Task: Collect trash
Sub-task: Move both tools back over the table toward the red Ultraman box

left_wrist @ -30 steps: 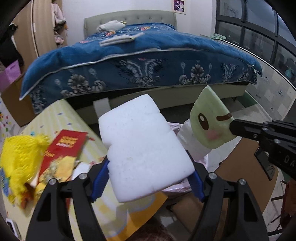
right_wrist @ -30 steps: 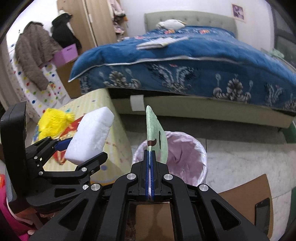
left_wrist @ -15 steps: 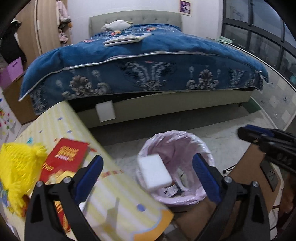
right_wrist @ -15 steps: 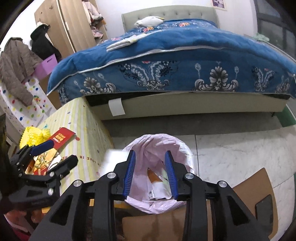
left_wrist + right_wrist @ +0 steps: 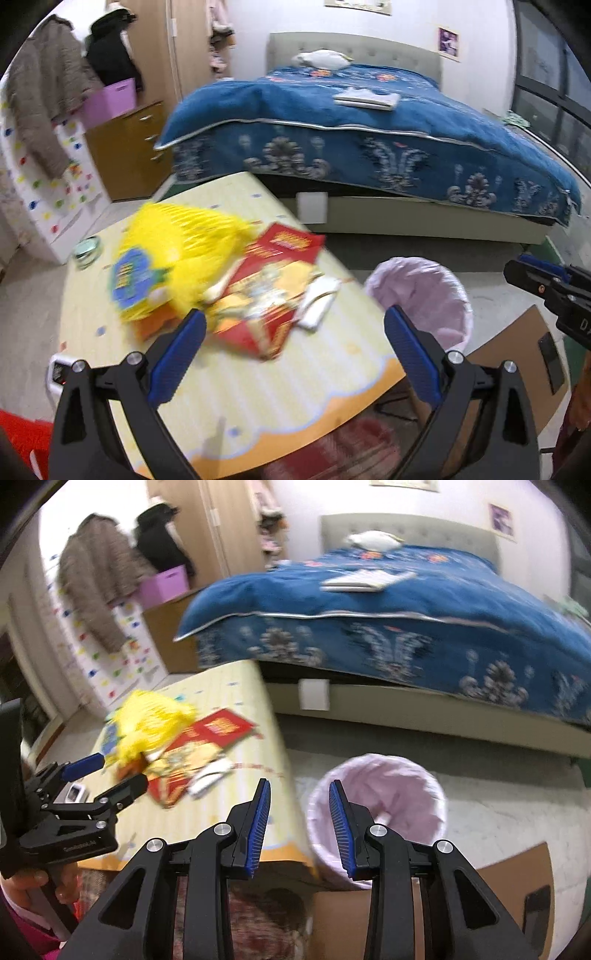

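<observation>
**A:** Both grippers dumped their loads since a second ago: white foam block gone from the left gripper (image 5: 293, 354), green face card gone from the right gripper (image 5: 299, 823). Left view has swung off the bin (image 5: 424, 295) and onto the table (image 5: 258, 398)

**B:** Finger state?

**A:** Left jaws spread wide, nothing between them, just table behind. Right jaws have just been opening, now standing at a narrow-to-medium gap, empty too. Bin rim shows through that gap

**B:** What trash is left?

**A:** Pile on the yellow striped table, far-left of the bin: yellow mesh bag (image 5: 173, 258) with a blue label, lying on a red printed packet (image 5: 273, 284), and a small white wrapper (image 5: 319, 301) touching the packet's right edge. Bin has a pink liner and sits on the floor just beside the table's right edge, between table and bed (image 5: 369, 147)

**B:** Risks?

**A:** Three, my read:
- mesh bag overlaps the packet, so a grab on one may drag the other and sweep the wrapper off the table
- packet and wrapper lie flat; wide jaws coming in at a slope may skid over them instead of pinching
- frames are motion-blurred, so edges of the pile are hard to place

**B:** Anything not trash nearby?

**A:** Round greenish dish (image 5: 86, 249) at the table's far left corner and a small white device (image 5: 75, 794) at the near left edge. Both close enough to the pile to get knocked

**B:** Bin fill?

**A:** Can't tell, inside mostly hidden; one pale scrap visible in the right view
</observation>
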Demonstrator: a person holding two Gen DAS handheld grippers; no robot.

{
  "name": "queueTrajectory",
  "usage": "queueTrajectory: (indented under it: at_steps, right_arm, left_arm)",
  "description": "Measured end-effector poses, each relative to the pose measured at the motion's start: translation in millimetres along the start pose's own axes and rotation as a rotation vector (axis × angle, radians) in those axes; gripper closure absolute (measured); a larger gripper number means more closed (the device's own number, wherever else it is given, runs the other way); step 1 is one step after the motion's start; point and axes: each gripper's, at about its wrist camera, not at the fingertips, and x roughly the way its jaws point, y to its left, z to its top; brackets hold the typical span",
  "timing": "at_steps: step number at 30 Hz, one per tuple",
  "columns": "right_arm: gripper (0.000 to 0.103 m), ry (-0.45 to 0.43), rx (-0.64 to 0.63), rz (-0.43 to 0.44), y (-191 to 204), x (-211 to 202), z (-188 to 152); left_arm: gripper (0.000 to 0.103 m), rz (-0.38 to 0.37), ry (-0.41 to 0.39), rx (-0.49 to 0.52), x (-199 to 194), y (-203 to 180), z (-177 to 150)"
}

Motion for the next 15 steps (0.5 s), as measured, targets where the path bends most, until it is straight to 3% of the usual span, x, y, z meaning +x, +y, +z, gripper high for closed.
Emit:
queueTrajectory:
  at_steps: [4, 12, 15]
  right_arm:
    - [0.066, 0.022, -0.066, 0.026, 34, 10, -1]
    - [0.052, 0.096, -0.159, 0.061, 85, 50, -9]
    - [0.041, 0.113, -0.19, 0.072, 100, 68, -9]
  left_arm:
    - [0.009, 0.055, -0.011, -0.053, -16, 33, -13]
    - [0.009, 0.166, -0.011, -0.149, -32, 98, -38]
    - [0.009, 0.202, -0.001, -0.187, -32, 121, -47]
